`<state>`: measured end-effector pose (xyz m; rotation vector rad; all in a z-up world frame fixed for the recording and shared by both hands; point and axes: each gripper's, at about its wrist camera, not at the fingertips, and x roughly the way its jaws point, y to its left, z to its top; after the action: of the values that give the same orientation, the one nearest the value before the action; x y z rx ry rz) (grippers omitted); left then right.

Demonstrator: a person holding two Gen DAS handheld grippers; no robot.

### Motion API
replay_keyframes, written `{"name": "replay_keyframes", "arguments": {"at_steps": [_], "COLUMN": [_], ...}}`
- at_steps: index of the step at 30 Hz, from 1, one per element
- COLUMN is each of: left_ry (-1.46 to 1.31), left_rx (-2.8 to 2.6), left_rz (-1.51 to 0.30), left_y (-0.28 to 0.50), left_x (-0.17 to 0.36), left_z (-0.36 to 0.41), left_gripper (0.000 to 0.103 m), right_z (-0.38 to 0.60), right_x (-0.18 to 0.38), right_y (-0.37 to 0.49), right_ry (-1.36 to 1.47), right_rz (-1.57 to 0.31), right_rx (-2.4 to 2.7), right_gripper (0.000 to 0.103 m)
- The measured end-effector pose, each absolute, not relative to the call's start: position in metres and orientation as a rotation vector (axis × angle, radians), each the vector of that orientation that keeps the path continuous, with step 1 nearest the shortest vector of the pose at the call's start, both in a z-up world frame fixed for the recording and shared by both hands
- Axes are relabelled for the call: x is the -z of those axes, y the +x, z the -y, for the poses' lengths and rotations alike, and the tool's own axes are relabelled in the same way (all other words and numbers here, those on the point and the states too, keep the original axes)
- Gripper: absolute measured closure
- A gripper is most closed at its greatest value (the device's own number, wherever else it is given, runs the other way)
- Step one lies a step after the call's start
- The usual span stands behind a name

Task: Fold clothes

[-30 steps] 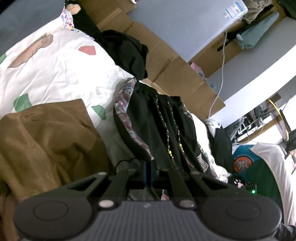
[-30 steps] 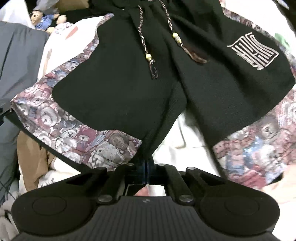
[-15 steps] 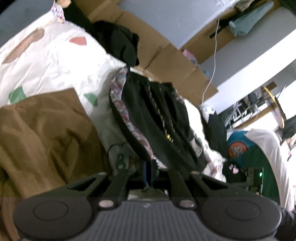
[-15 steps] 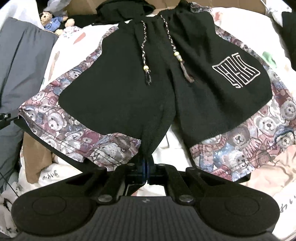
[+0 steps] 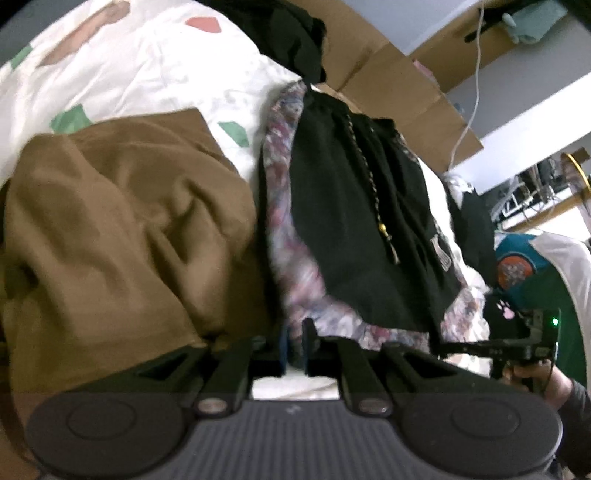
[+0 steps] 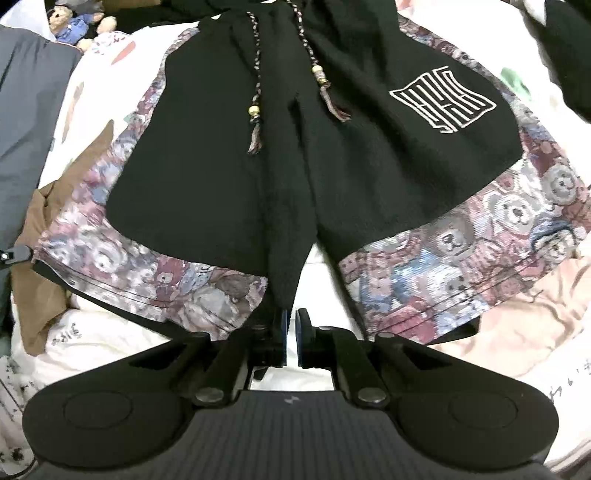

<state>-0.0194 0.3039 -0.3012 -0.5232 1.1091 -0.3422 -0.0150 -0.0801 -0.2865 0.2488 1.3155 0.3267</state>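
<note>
Black shorts (image 6: 207, 166) with bear-print side panels, a white logo and beaded drawstrings lie spread front-up on the bed. My right gripper (image 6: 291, 317) is at the crotch point. Its jaws are opening a narrow gap; white bedding shows through, and the fabric ends just at the tips. The left wrist view shows the same shorts (image 5: 351, 221) from the side. My left gripper (image 5: 295, 326) sits at the printed hem of one leg. Its jaws are opening, with the hem at the gap and the pads not pressing it. A hand holds the right gripper (image 5: 517, 339) at the far hem.
A crumpled brown garment (image 5: 110, 221) lies beside the shorts, under their hem. White patterned bedding (image 5: 147, 74) covers the bed. Cardboard (image 5: 388, 74) and a black garment (image 5: 288, 37) are at the far edge. A grey garment (image 6: 22, 110) and a teddy bear (image 6: 70, 26) lie upper left.
The shorts have come down and now lie flat on the bed. Both grippers' jaws, shut before, now show a narrow gap. The left gripper sank closer to the hem.
</note>
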Motion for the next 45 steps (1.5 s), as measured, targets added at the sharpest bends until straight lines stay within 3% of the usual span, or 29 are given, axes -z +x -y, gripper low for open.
{"name": "replay_keyframes", "arguments": {"at_steps": [4,9,12,17,19,22,25,26,27,28,45], "left_ry": [-0.520,-0.467,-0.407,-0.371,-0.355,-0.329,-0.323,-0.323,-0.329,-0.345,-0.370], "left_rx": [0.311,0.304,0.314,0.301,0.289,0.285,0.290,0.288,0.287,0.290,0.354], "left_rz": [-1.094,-1.126,-1.152,-1.189,-1.215,-1.240,-1.261,-1.274,-1.285,-1.287,-1.240], "left_y": [-0.014,-0.006,-0.003,0.004,0.006,0.007,0.005,0.004,0.003,0.002,-0.006], "left_x": [0.297,0.311,0.320,0.334,0.341,0.347,0.352,0.355,0.357,0.357,0.315], "left_z": [-0.310,-0.294,-0.280,-0.271,-0.268,-0.264,-0.261,-0.261,-0.262,-0.264,-0.283], "left_gripper": [0.086,0.059,0.053,0.048,0.040,0.039,0.050,0.074,0.096,0.096,0.097], "right_z": [0.080,0.075,0.071,0.063,0.060,0.058,0.059,0.059,0.059,0.059,0.079], "right_x": [0.283,0.287,0.290,0.300,0.307,0.320,0.329,0.330,0.330,0.329,0.307], "right_y": [-0.016,-0.015,-0.016,-0.014,-0.014,-0.016,-0.018,-0.019,-0.021,-0.022,-0.021], "right_ry": [0.262,0.269,0.277,0.307,0.318,0.344,0.369,0.381,0.390,0.386,0.345], "right_rz": [-1.309,-1.321,-1.328,-1.357,-1.380,-1.427,-1.446,-1.446,-1.443,-1.440,-1.416], "right_rx": [-0.319,-0.314,-0.307,-0.307,-0.306,-0.293,-0.286,-0.298,-0.319,-0.333,-0.437], "right_gripper": [0.091,0.076,0.069,0.067,0.067,0.067,0.070,0.075,0.094,0.099,0.100]}}
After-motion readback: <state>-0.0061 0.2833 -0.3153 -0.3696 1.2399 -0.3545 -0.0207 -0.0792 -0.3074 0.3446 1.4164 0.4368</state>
